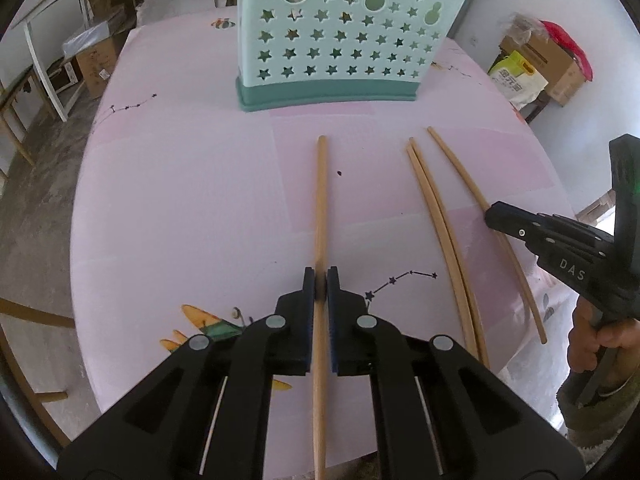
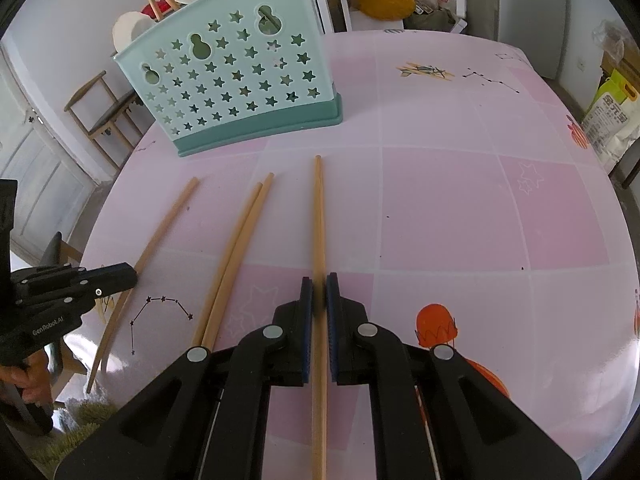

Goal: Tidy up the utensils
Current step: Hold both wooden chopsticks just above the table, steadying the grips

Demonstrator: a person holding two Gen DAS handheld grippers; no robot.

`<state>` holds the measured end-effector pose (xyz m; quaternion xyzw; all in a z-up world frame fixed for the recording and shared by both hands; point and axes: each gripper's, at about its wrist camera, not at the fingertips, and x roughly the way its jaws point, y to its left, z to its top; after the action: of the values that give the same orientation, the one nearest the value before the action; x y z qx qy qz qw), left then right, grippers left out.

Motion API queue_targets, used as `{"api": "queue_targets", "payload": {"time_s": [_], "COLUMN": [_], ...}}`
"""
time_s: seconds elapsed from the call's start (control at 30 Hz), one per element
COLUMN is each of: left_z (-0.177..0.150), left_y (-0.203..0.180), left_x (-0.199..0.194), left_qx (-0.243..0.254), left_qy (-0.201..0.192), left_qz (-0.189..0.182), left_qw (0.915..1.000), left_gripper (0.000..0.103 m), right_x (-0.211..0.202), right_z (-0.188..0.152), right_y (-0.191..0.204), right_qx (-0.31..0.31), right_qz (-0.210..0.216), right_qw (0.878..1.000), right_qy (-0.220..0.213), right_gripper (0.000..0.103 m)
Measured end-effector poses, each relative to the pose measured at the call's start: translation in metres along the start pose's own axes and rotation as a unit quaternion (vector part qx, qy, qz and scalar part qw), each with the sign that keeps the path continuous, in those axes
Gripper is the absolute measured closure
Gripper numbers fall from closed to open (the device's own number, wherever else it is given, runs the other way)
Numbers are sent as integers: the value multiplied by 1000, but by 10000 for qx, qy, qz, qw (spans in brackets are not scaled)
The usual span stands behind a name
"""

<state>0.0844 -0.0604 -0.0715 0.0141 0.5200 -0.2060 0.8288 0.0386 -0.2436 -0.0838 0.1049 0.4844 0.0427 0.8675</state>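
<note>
My left hand-held gripper (image 1: pixel 320 280) clamps a single chopstick (image 1: pixel 321 208) between its blue pads (image 1: pixel 308 320), and my right hand-held gripper (image 2: pixel 319 282) grips another chopstick (image 2: pixel 318 216) the same way; both sticks point toward the star-punched utensil holder (image 1: pixel 340 36). Between my two grippers a pair of chopsticks (image 2: pixel 236 248) lies side by side, touching, on the pink worktop (image 2: pixel 460 208). The mint holder with its darker green base stands upright at the far side of the worktop, just beyond the chopstick tips.
</note>
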Motion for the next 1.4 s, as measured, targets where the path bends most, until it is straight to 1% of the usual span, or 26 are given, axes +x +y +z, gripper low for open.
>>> {"api": "queue_targets", "payload": {"time_s": [0.07,0.17,0.3,0.4,0.57,0.73,0.9,1.07,1.27,1.33,1.4], "left_z": [4,10,22,28,34,31,27,28,27,27,27], "left_y": [-1,-5,-5,-5,-3,0,-2,-2,-3,-4,-4], "left_x": [2,5,11,15,19,16,15,15,15,15,15], "left_qx": [79,213,355,459,500,379,366,370,378,396,403], "left_qy": [-19,-52,-181,-249,-307,-272,-284,-269,-264,-267,-265], "left_qz": [63,166,346,455,625,674,716,726,735,750,761], "left_qw": [9999,9996,9986,9976,9963,9966,9964,9963,9962,9960,9959], "left_gripper": [84,81,81,82,97,98,98,98,98,98,98], "right_x": [0,0,0,0,0,-2,-2,7,15,16,15], "right_z": [0,0,0,0,0,-1,2,15,26,27,26], "right_y": [0,0,0,0,3,4,4,9,18,19,20], "right_qx": [-10,-18,-8,-10,-83,-152,-197,-388,-641,-706,-729], "right_qz": [-4,-14,-3,0,-9,19,67,-90,-258,-332,-323], "right_qw": [10000,10000,10000,10000,10000,9998,9992,9987,9974,9967,9965], "right_qy": [1,1,-10,-18,-1,147,335,315,227,229,254], "right_gripper": [96,96,96,96,96,96,95,90,91,91,96]}}
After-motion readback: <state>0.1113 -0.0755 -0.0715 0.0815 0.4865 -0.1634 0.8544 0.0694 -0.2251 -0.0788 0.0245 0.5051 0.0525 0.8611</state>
